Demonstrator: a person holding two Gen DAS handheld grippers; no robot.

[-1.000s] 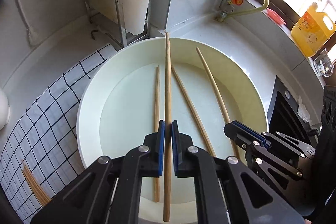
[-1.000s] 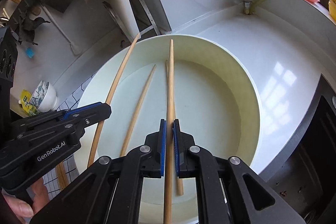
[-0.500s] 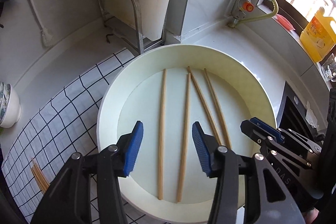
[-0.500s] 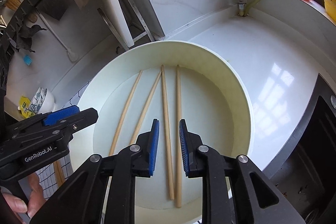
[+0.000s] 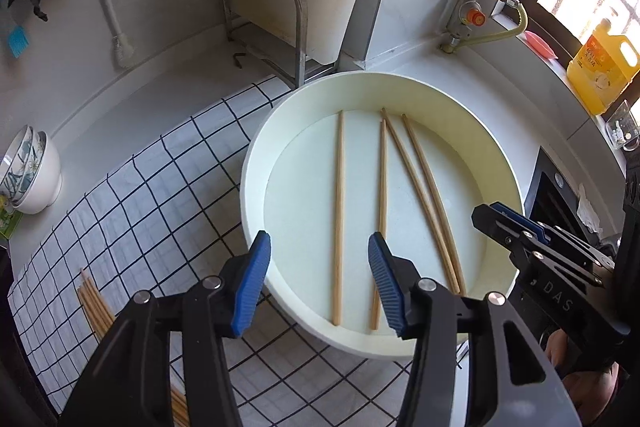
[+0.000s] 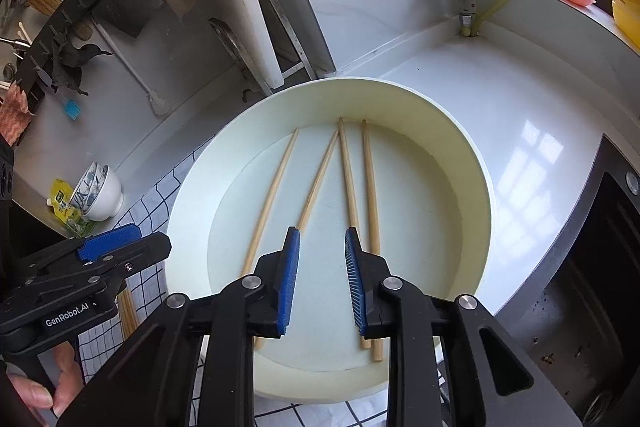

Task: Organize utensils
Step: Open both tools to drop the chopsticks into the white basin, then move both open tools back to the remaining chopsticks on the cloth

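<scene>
Several wooden chopsticks [image 5: 339,219] [image 6: 348,179] lie loose on the floor of a wide cream basin [image 5: 256,163] [image 6: 480,187]. My left gripper [image 5: 319,243] hovers over the basin's near rim, jaws wide apart and still opening, with nothing between the blue pads. My right gripper [image 6: 322,235] hangs above the near ends of the chopsticks, jaws a little apart and opening, pads touching nothing. Each gripper shows in the other's view: the right gripper [image 5: 492,215] at the right edge, the left gripper [image 6: 120,243] at the lower left.
A checked cloth [image 5: 140,207] left of the basin carries a bundle of more chopsticks [image 5: 94,311]. Stacked bowls [image 5: 28,175] stand far left. A metal rack [image 5: 280,27] and gas valve [image 5: 476,17] sit behind, a yellow bottle [image 5: 600,63] on the sill, a black stove [image 6: 592,267] right.
Both grippers were each shut on a chopstick, then opened and let go. Those chopsticks now lie in the basin. Both grippers have drawn back and up, the left one further.
</scene>
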